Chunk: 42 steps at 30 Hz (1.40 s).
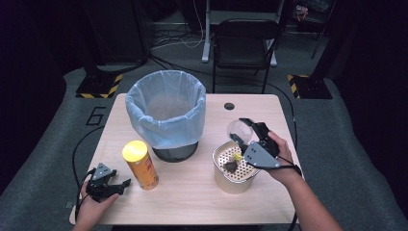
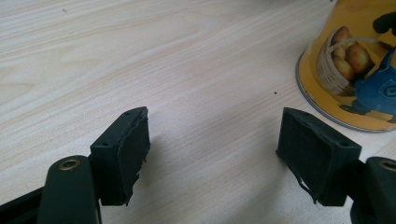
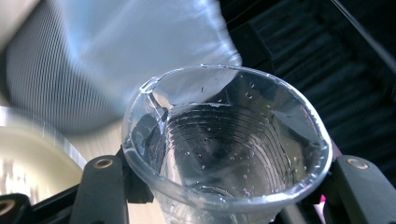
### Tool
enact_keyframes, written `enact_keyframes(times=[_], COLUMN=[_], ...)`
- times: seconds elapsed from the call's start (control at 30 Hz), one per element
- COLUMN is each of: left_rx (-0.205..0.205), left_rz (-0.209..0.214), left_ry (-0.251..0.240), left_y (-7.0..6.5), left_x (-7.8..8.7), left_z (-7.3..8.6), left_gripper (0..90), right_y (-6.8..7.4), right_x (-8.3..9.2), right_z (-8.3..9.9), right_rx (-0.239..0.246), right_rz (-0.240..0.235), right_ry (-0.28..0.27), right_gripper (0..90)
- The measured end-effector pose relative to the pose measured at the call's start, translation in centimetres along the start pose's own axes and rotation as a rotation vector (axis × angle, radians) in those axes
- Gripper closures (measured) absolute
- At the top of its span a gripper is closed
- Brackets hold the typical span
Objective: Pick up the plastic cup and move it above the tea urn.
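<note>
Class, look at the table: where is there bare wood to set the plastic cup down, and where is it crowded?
Bare wood lies between the yellow can and the strainer pot, and along the near edge. The lined bin crowds the far left.

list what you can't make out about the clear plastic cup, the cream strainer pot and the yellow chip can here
- Clear plastic cup: its base is cut off by the bottom edge of the right gripper view; the right gripper covers part of it in the high view.
- Cream strainer pot: the dark scraps on its perforated insert are too small to identify.
- Yellow chip can: top cut off in the left gripper view.
</note>
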<state>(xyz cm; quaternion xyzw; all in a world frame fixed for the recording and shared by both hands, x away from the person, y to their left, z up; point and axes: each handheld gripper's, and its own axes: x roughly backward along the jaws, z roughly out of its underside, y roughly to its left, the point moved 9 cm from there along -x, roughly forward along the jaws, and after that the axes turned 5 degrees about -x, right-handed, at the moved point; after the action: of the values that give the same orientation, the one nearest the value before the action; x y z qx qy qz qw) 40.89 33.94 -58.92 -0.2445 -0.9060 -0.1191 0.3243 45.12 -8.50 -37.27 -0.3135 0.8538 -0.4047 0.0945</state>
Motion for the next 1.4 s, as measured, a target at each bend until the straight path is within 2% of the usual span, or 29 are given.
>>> enact_keyframes(times=[0.03,0.07,0.1,0.13,0.17,0.2,0.23,0.27,0.3,0.33,0.37,0.4,0.43,0.5,0.63,0.67,0.7,0.83,0.9,1.0,1.07,1.13,1.17,1.2,1.33,1.4], left_rx=[0.000,0.000,-0.001,-0.001,0.000,0.000,-0.001,0.000,0.000,0.001,0.000,0.003,0.004,0.004,0.004,0.004,0.006,0.006,0.006,0.006,0.005,0.006,0.003,0.003,0.009,0.007], left_rz=[0.000,0.000,-0.001,0.000,0.000,0.000,0.000,0.000,0.000,0.000,0.000,0.000,0.000,0.001,0.001,0.001,0.001,0.001,0.001,0.001,0.004,0.002,0.010,0.010,0.008,0.015], left_ry=[0.000,0.000,0.000,0.001,0.000,0.000,0.000,0.000,0.000,0.000,0.000,0.000,-0.001,-0.001,-0.001,-0.001,-0.001,-0.001,-0.001,-0.001,0.005,0.000,0.014,0.014,-0.005,0.008], left_y=[0.0,0.0,0.0,0.0,0.0,0.0,0.0,0.0,0.0,0.0,0.0,0.0,0.0,0.0,0.0,0.0,0.0,0.0,0.0,0.0,0.0,0.0,0.0,0.0,0.0,0.0], left_x=[0.0,0.0,0.0,0.0,0.0,0.0,0.0,0.0,0.0,0.0,0.0,0.0,0.0,0.0,0.0,0.0,0.0,0.0,0.0,0.0,0.1,0.0,0.1,0.1,0.0,0.1], left_z=[0.0,0.0,0.0,0.0,0.0,0.0,0.0,0.0,0.0,0.0,0.0,0.0,0.0,0.0,0.0,0.0,0.0,0.0,0.0,0.0,0.0,0.0,0.1,0.1,0.0,0.1], left_gripper=[25.0,25.0,25.0,25.0,25.0,25.0,25.0,25.0,25.0,25.1,25.1,25.1,25.1,25.2,25.1,25.2,25.2,25.3,25.3,25.2,25.2,25.2,25.2,25.1,24.6,24.6], right_y=[-0.8,-1.2,-1.2,-1.5,-2.1,-2.1,-2.5,-2.7,-2.7,-2.8,-2.9,-3.0,-3.3,-3.5,-4.0,-4.0,-4.2,-4.6,-5.0,-5.8,-6.5,-6.6,-6.7,-6.7,-7.1,-7.4], right_x=[-0.1,-0.1,-0.1,0.0,0.0,0.0,0.0,0.1,0.1,0.2,0.4,0.4,0.6,0.6,0.9,0.9,1.0,1.0,1.1,1.3,1.1,1.0,0.7,0.7,-0.2,-1.1], right_z=[-0.3,-0.2,-0.2,-0.1,0.3,0.3,0.5,0.8,0.8,0.9,0.9,0.9,0.8,0.8,0.7,0.7,0.7,0.2,-0.5,-1.7,-3.1,-3.5,-4.3,-4.3,-6.4,-7.5], right_rx=[-0.117,-0.201,-0.201,-0.297,-0.451,-0.451,-0.501,-0.625,-0.625,-0.683,-0.794,-0.831,-0.912,-0.918,-0.982,-0.982,-0.972,-0.969,-0.968,-0.962,-0.924,-0.912,-0.896,-0.896,-0.906,-0.905], right_rz=[0.000,-0.001,-0.001,0.004,0.003,0.003,0.001,-0.021,-0.021,-0.035,-0.067,-0.082,-0.098,-0.095,-0.099,-0.099,-0.096,-0.105,-0.118,-0.114,-0.113,-0.111,-0.111,-0.111,-0.131,-0.132], right_ry=[-0.045,-0.059,-0.059,-0.069,-0.084,-0.084,-0.100,-0.109,-0.109,-0.117,-0.140,-0.156,-0.184,-0.193,-0.189,-0.189,-0.162,-0.144,-0.143,-0.147,-0.148,-0.142,-0.138,-0.138,-0.138,-0.135], right_gripper=[38.3,38.2,38.2,38.3,38.3,38.3,38.3,38.3,38.3,38.3,38.4,38.4,38.4,38.4,38.1,38.1,38.2,38.2,38.2,38.2,38.0,37.9,37.7,37.7,37.5,37.2])
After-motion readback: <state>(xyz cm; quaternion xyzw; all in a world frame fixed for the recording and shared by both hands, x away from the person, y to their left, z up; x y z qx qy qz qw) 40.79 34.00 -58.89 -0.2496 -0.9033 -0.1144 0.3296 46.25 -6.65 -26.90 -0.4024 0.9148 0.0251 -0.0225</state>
